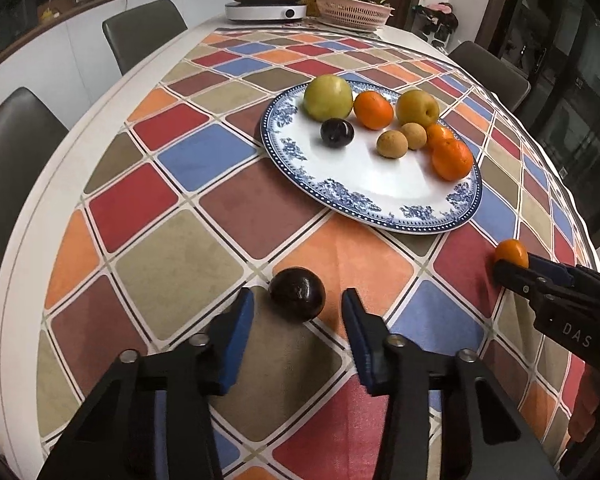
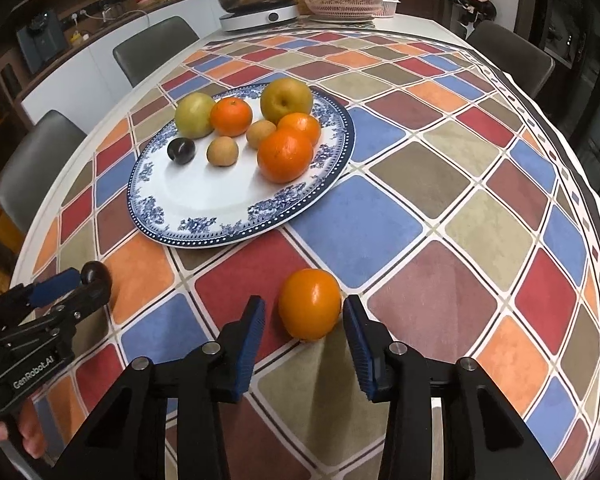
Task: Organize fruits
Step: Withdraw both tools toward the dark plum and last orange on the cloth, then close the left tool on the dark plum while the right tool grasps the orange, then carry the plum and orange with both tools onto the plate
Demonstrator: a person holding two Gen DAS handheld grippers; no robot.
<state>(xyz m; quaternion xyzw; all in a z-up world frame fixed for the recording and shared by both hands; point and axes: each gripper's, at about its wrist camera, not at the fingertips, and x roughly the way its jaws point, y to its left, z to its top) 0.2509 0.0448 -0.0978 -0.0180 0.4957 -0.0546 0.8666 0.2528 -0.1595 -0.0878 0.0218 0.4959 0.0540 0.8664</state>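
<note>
A blue-and-white plate (image 1: 352, 204) (image 2: 204, 208) holds two yellow-green pears, several oranges, two small brown fruits and a dark plum (image 1: 337, 132). A dark purple fruit (image 1: 297, 294) lies on the cloth just ahead of my open left gripper (image 1: 298, 304), between its blue pads. It also shows in the right wrist view (image 2: 96, 274). An orange (image 2: 310, 304) (image 1: 511, 254) lies on the cloth between the pads of my open right gripper (image 2: 304, 312). Neither fruit is clamped.
The checkered tablecloth (image 1: 204, 248) covers an oval table. An induction cooker with a steel pan (image 1: 266, 0) and a pink basket (image 1: 352, 10) stand at the far end. Grey chairs (image 1: 140, 32) line the left side, another at the far right.
</note>
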